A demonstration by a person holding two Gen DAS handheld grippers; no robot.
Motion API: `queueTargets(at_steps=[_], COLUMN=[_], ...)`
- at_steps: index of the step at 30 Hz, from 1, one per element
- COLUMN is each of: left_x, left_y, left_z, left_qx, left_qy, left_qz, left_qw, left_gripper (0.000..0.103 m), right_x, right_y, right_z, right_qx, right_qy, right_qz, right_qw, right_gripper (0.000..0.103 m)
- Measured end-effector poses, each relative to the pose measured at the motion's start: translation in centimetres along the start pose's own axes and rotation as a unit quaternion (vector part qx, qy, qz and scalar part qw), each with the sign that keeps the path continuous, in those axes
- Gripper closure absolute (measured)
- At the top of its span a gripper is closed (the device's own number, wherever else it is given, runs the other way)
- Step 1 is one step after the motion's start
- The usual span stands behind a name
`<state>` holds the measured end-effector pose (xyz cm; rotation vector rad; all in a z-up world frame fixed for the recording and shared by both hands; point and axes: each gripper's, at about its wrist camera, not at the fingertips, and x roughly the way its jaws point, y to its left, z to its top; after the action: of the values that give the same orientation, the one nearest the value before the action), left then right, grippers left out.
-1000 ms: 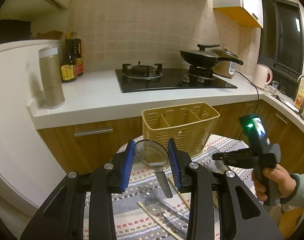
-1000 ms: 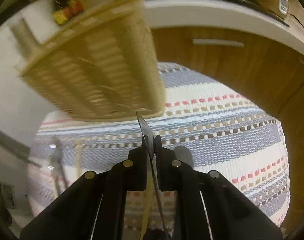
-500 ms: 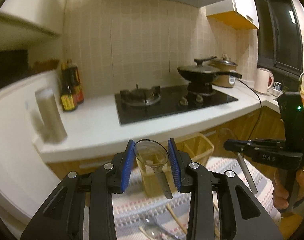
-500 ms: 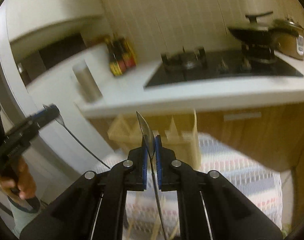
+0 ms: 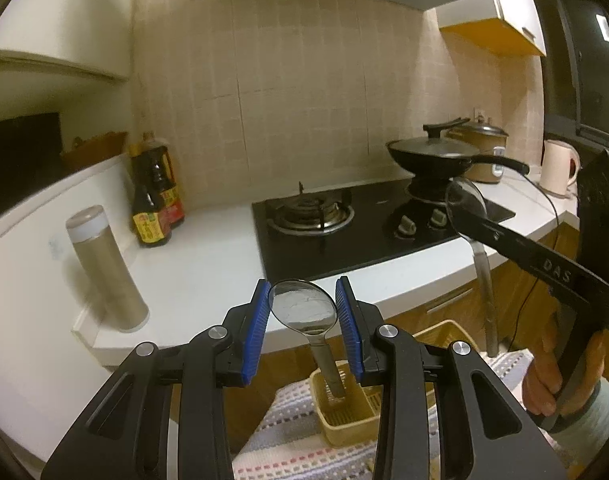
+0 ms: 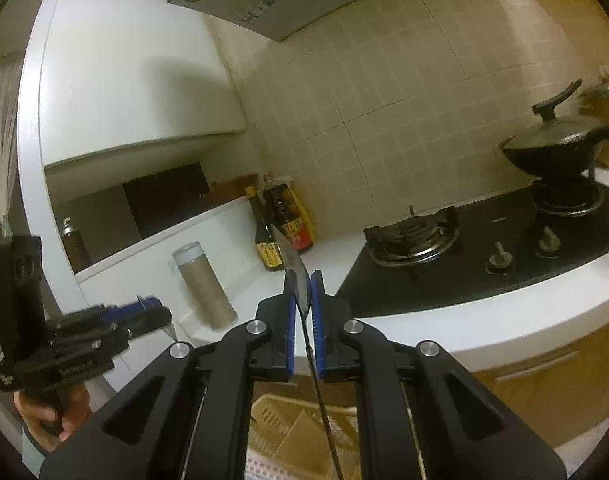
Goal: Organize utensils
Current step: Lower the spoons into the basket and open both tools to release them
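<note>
My left gripper (image 5: 303,290) is shut on the bowl of a steel spoon (image 5: 302,311); its handle hangs down over the yellow slotted utensil basket (image 5: 344,426) on the striped cloth below. At the right of the left wrist view, my right gripper (image 5: 466,220) is shut on a second spoon (image 5: 484,280) by its bowl, handle hanging down. In the right wrist view that spoon (image 6: 298,276) shows edge-on between the pads of the right gripper (image 6: 302,294), with the basket (image 6: 280,412) low in the frame. The left gripper (image 6: 152,312) is at the left, held by a hand.
A white counter carries a black gas hob (image 5: 316,216), a lidded wok (image 5: 436,156), sauce bottles (image 5: 154,196), a metal canister (image 5: 104,268), a rice cooker and a kettle (image 5: 558,166). Wooden cabinet fronts stand below. The striped cloth (image 5: 280,420) covers the table.
Both grippers have risen with their spoons. The basket has dropped to the bottom of both views. The right gripper has tipped up from facing the table to facing the counter.
</note>
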<state>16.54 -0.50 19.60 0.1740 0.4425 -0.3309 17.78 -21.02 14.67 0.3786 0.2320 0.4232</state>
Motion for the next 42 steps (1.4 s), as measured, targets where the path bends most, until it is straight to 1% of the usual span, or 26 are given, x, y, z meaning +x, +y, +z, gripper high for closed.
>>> queueTargets(at_steps=[4, 6, 12, 15, 19, 22, 25, 26, 27, 30, 31, 32, 33, 34, 35, 39, 40, 41, 42], left_x=[2.0, 2.9, 5.1, 5.8, 6.4, 6.6, 6.5, 6.4, 6.3, 5.9, 5.8, 5.6, 5.2, 4.8, 4.2, 2.3, 1.6, 1.0, 0.5], left_y=[-0.3, -0.4, -0.7, -0.8, -0.7, -0.6, -0.5, -0.5, -0.4, -0.3, -0.3, -0.3, -0.2, -0.2, -0.1, 0.3, 0.4, 0.6, 0.7], left_z=[-0.9, -1.5, -2.9, -3.6, -4.5, -5.1, -5.8, -5.9, -6.1, -6.4, -6.4, -6.4, -6.4, -6.5, -6.5, -6.9, -7.1, -7.2, -7.4], left_qx=[0.011, 0.017, 0.018, 0.016, 0.01, 0.002, -0.004, -0.006, -0.01, -0.018, -0.019, -0.02, -0.021, -0.022, -0.024, -0.033, -0.039, -0.043, -0.047], left_qy=[0.009, 0.013, 0.029, 0.035, 0.044, 0.045, 0.048, 0.048, 0.048, 0.05, 0.052, 0.053, 0.053, 0.053, 0.052, 0.054, 0.058, 0.06, 0.061], left_qz=[0.004, 0.006, 0.001, -0.002, -0.008, -0.017, -0.038, -0.043, -0.049, -0.058, -0.061, -0.066, -0.071, -0.073, -0.076, -0.085, -0.087, -0.09, -0.09], left_qw=[0.9999, 0.9997, 0.9994, 0.9992, 0.999, 0.9988, 0.9981, 0.9979, 0.9976, 0.9969, 0.9966, 0.9962, 0.9959, 0.9957, 0.9955, 0.9943, 0.9938, 0.9932, 0.9929], left_gripper=[0.071, 0.071, 0.071, 0.071, 0.071, 0.071, 0.07, 0.07, 0.067, 0.065, 0.064, 0.064, 0.061, 0.056, 0.054, 0.052, 0.051, 0.05, 0.048], right_x=[1.8, 2.7, 4.1, 4.2, 4.0, 3.5, 2.8, 2.5, 2.1, 0.9, 0.2, -0.3, -0.9, -1.7, -2.1, -4.7, -5.3, -5.8, -6.2], right_y=[-2.2, -3.2, -4.6, -4.7, -5.0, -5.1, -4.9, -4.8, -4.7, -4.4, -4.2, -4.2, -4.1, -3.9, -3.8, -1.9, -1.4, -1.1, -0.9], right_z=[-0.9, -1.6, -3.6, -4.3, -5.0, -5.4, -6.1, -6.2, -6.4, -6.8, -6.9, -6.9, -6.9, -7.0, -7.0, -7.4, -7.6, -7.6, -7.7], right_qx=[0.018, 0.028, 0.013, 0.002, 0.01, 0.013, 0.008, 0.007, 0.004, -0.005, -0.006, -0.006, -0.003, -0.002, -0.003, -0.042, -0.051, -0.054, -0.055], right_qy=[-0.009, 0.001, 0.008, 0.009, 0.009, 0.011, 0.029, 0.031, 0.033, 0.038, 0.04, 0.041, 0.043, 0.049, 0.053, 0.098, 0.118, 0.133, 0.149], right_qz=[-0.005, -0.001, -0.02, -0.027, -0.029, -0.033, -0.034, -0.036, -0.038, -0.047, -0.05, -0.051, -0.051, -0.052, -0.055, -0.079, -0.088, -0.094, -0.1], right_qw=[1.0, 1.0, 1.0, 1.0, 0.999, 0.999, 0.999, 0.999, 0.999, 0.998, 0.998, 0.998, 0.998, 0.997, 0.997, 0.991, 0.988, 0.985, 0.982], right_gripper=[0.097, 0.097, 0.097, 0.097, 0.097, 0.097, 0.096, 0.093, 0.088, 0.075, 0.073, 0.069, 0.059, 0.055, 0.049, 0.048, 0.046, 0.041, 0.039])
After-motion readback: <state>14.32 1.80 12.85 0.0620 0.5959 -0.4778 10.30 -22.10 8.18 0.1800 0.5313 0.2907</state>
